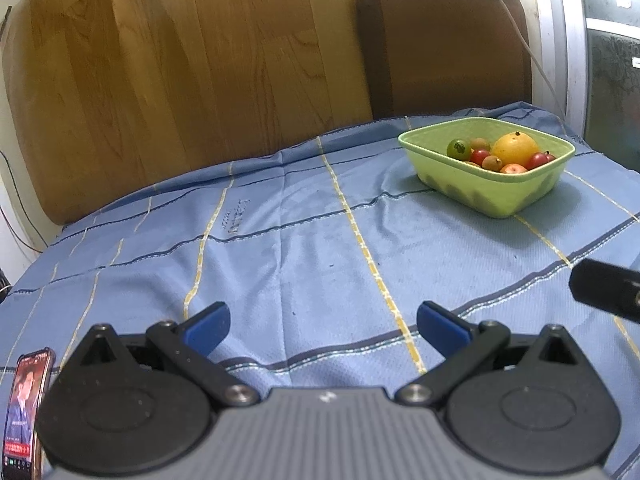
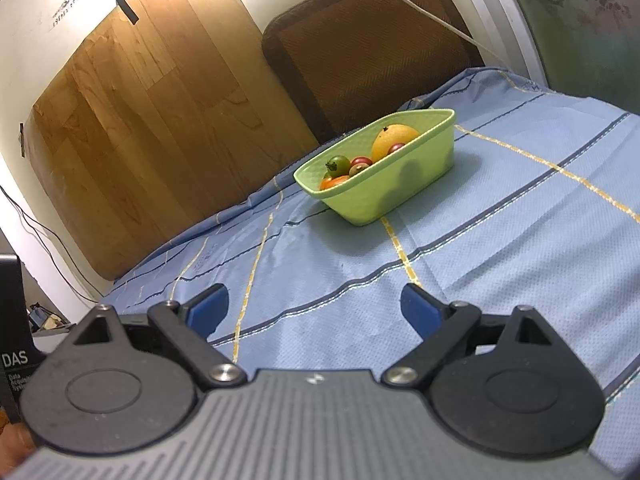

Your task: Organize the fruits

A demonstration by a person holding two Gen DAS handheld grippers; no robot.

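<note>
The left gripper [image 1: 323,326] hangs above the blue checked tablecloth [image 1: 304,248] with its 2 blue-padded fingers [image 1: 208,327] spread wide and nothing between them. The right gripper [image 2: 314,309] is in the same state: jaws apart, empty, over the same cloth [image 2: 500,248]. A dark part of it also shows at the right edge of the left wrist view.

The fruits sit well ahead of both tools, inside a light green plastic basket [image 1: 490,196] that rests on the cloth near the far side of the table. In the left wrist view the basket [image 2: 384,196] lies ahead and to the right; in the right wrist view it is nearly straight ahead. Within it lies 1 large yellow-orange fruit [image 1: 515,148], with a green tomato [image 1: 459,148] at the left end and several small red fruits [image 1: 537,159] packed around them.

Behind the table stand a wooden board [image 1: 192,80] and a brown cushion [image 1: 444,48], side by side against the wall. A phone [image 1: 25,408] with a lit screen lies at the near left corner of the left wrist view.
</note>
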